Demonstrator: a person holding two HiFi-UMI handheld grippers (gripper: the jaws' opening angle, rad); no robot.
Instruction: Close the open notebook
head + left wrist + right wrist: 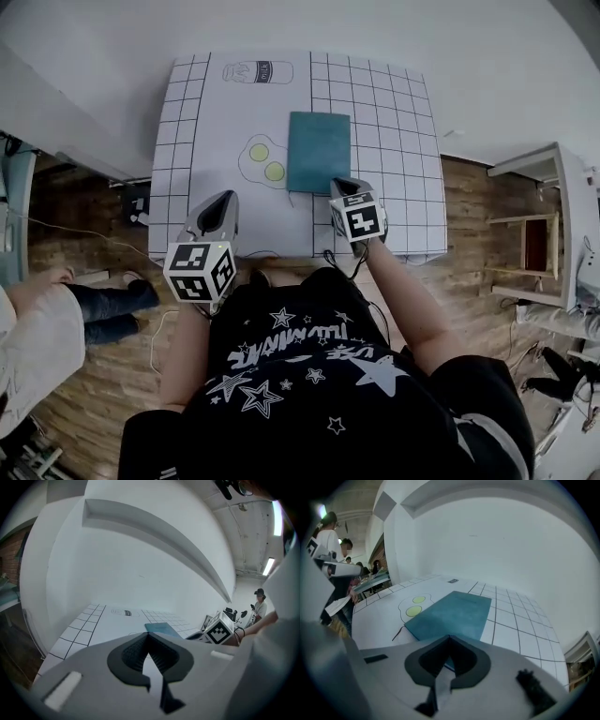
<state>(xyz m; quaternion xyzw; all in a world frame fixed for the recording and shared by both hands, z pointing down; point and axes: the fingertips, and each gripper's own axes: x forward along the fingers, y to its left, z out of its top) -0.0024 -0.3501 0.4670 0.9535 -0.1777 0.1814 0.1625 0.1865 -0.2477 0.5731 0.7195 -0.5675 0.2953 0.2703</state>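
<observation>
A teal notebook (pixel 319 150) lies shut and flat in the middle of the white gridded table (pixel 187 122). It also shows in the right gripper view (pixel 452 613) and, small, in the left gripper view (pixel 161 628). A thin dark ribbon (pixel 397 633) trails from its near left corner. My right gripper (pixel 342 185) (pixel 449 638) hovers at the notebook's near right corner, jaws shut with nothing between them. Left of the notebook, my left gripper (pixel 225 199) (pixel 149 634) hangs over the table's front part, shut and empty.
Printed on the table are a fried-egg outline (pixel 265 161) just left of the notebook and a bottle outline (pixel 258 72) at the far edge. A person (pixel 37 328) crouches on the wooden floor at left. A white shelf unit (pixel 553 234) stands at right.
</observation>
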